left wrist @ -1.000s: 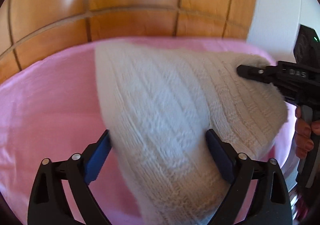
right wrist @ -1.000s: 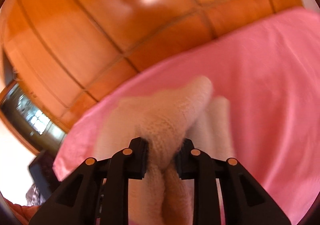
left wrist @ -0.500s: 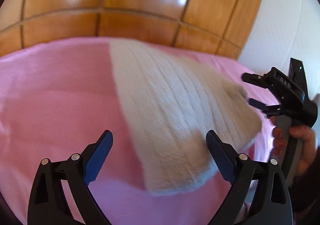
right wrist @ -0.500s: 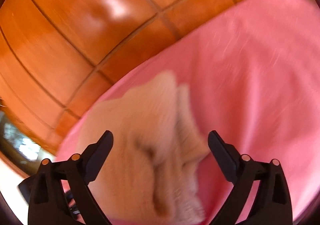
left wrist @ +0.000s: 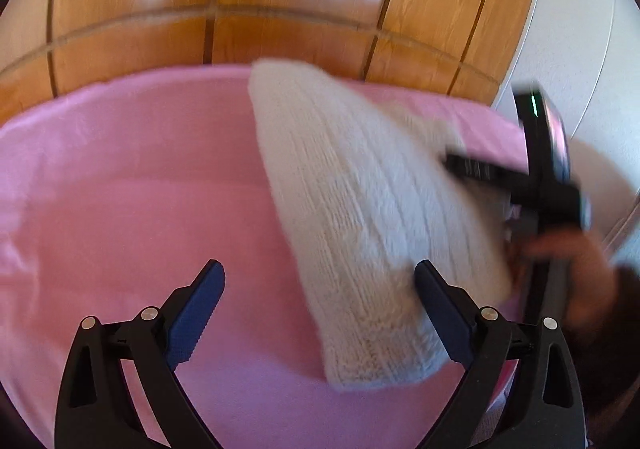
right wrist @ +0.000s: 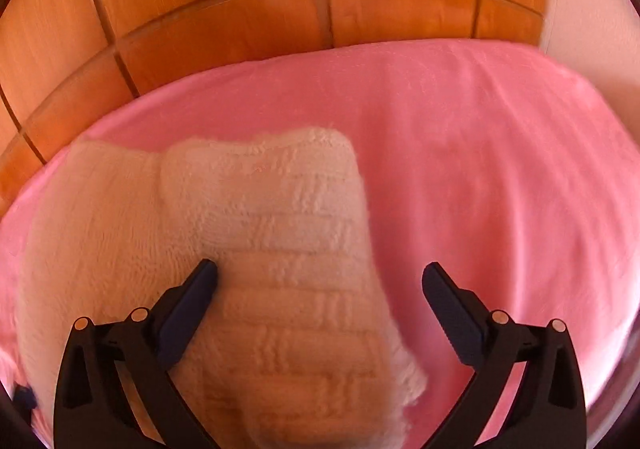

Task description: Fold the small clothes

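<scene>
A cream knitted garment (left wrist: 360, 217) lies folded on the pink cloth (left wrist: 140, 189). In the left wrist view my left gripper (left wrist: 318, 285) stands open just above the cloth, its right finger beside the garment's near end, nothing between the pads. The right gripper shows at the right edge of that view, blurred, over the garment's far side, with a hand (left wrist: 576, 269) on its handle. In the right wrist view my right gripper (right wrist: 320, 281) is open wide over the knit (right wrist: 280, 249); its left fingertip (right wrist: 204, 277) lies against the fabric without gripping it.
A glossy wooden panelled board (left wrist: 280, 1) rises behind the pink cloth. A white wall (left wrist: 580, 29) stands at the right. Bare pink cloth (right wrist: 500, 169) spreads to the right of the garment in the right wrist view.
The right gripper was shut on a fold of the knit; it has let go and opened wide, and the fold lies flat. The left gripper has drawn back off the garment.
</scene>
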